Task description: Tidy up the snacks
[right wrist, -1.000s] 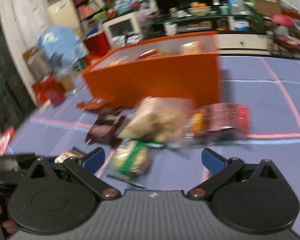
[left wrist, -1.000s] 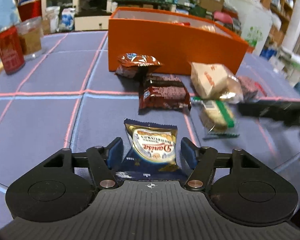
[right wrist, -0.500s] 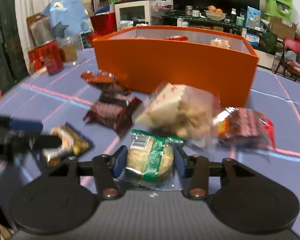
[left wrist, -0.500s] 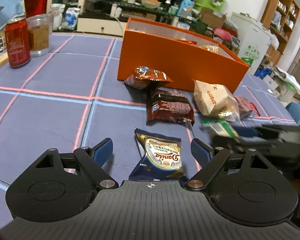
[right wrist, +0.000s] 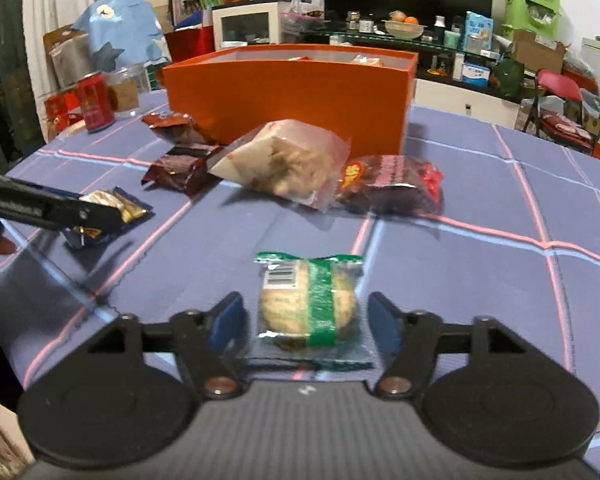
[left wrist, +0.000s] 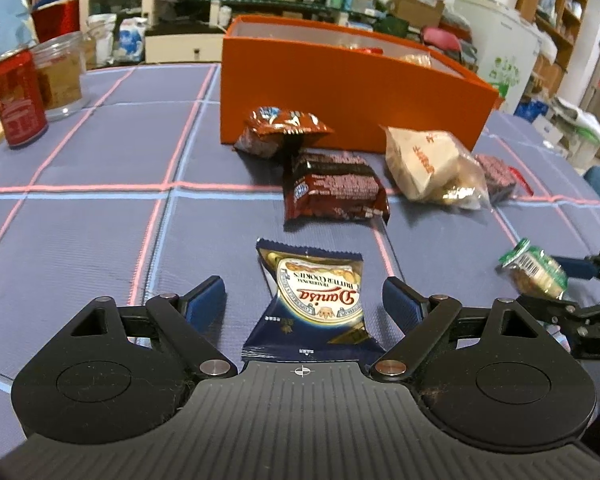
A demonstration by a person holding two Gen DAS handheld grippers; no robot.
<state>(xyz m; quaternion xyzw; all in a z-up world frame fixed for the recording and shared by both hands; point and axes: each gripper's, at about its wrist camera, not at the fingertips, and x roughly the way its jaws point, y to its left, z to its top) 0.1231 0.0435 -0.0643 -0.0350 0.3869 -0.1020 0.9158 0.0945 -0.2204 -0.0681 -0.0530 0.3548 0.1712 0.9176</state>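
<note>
On the near bench, the left gripper (left wrist: 304, 300) had its jaws wide around a blue cookie packet (left wrist: 314, 300). The right gripper (right wrist: 306, 316), jaws also wide, bracketed a green-banded snack (right wrist: 308, 304). An orange box (right wrist: 288, 92) stood far behind.

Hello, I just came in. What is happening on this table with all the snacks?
A person holding a gripper in each hand is sorting snacks on a blue tablecloth. The left gripper is open around a blue cookie packet lying on the cloth. The right gripper is open around a green-wrapped cracker packet. Neither packet is clamped. Behind them several other snack bags lie in front of an orange box, which already holds some items.
</note>
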